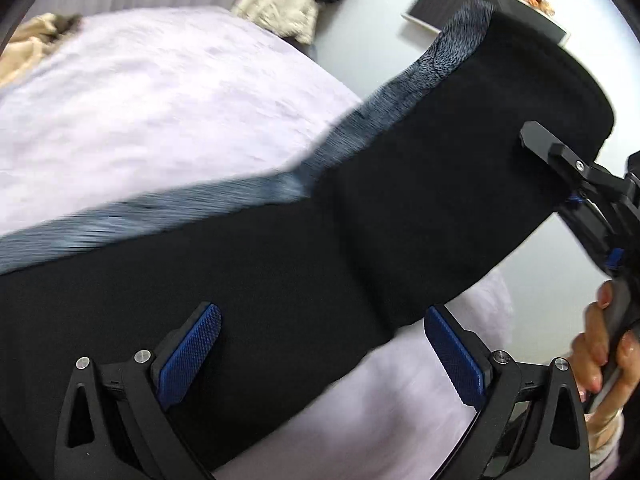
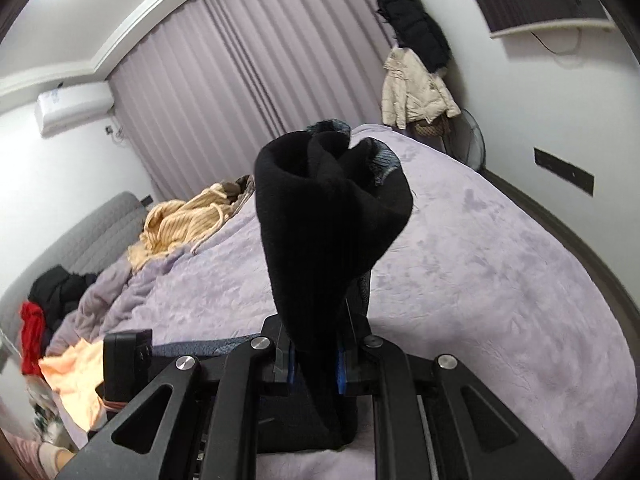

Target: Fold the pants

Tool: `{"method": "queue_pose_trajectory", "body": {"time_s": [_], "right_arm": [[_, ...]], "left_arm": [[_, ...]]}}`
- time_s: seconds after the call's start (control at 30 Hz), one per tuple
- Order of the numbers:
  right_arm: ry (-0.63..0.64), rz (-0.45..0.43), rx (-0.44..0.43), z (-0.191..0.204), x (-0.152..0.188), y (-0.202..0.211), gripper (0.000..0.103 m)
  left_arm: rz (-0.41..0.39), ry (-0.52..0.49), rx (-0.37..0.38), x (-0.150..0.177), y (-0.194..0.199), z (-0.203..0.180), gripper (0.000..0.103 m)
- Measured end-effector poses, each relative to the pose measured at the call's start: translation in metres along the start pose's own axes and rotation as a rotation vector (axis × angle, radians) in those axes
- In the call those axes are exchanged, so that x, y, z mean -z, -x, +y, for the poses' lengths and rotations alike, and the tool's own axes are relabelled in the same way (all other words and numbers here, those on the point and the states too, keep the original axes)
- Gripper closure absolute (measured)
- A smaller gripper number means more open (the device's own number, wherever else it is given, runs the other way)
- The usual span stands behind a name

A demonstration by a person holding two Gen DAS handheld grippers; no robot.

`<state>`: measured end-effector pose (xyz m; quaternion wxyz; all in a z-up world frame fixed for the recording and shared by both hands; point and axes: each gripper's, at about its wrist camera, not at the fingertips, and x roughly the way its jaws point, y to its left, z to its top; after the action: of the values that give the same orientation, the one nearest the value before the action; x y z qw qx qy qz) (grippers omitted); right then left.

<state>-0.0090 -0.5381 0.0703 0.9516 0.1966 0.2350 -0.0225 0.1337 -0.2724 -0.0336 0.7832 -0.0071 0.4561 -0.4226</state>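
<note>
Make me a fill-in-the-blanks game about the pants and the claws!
1. The right claw is shut on the ____ pants.
2. The left claw is ____, gripping nothing.
3. The blanket on the bed is ____.
4. The coats hang beside the ____.

Missing words: black; open; purple; curtain

Both wrist views close; share pants [image 1: 360,220], perhaps bed [image 2: 500,280].
</note>
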Motion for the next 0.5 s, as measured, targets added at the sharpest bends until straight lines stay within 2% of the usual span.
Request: {"method": "queue_pose_trajectory", "body": {"time_s": [0.13,0.2,0.3,0.43,0.5], "right_arm": [[0.171,0.075,0.024,0.069,0.014,-0.023,0.088],[0.264,0.13,0.046,0.105,0.032,-0.045,0.088],[0.335,0.233,0.071,0.143,0.068,-0.084,0.087],[0.394,0.364,0.167,0.176,0.118,-0.13,0.082],[0.514,0.352,0.274,0.192,0.138,-0.136,0.077]], "left_arm": [[-0.068,0.025,-0.142,0.008,0.05,0.047,0.001],[-0.093,0.054,-0.193,0.008,0.071,0.072,0.001],[-0.116,0.112,-0.26,0.023,0.1,0.108,0.001],[-0.121,0.221,-0.277,0.052,0.128,0.15,0.001],[-0.122,0.244,-0.288,0.063,0.137,0.165,0.001]]}}
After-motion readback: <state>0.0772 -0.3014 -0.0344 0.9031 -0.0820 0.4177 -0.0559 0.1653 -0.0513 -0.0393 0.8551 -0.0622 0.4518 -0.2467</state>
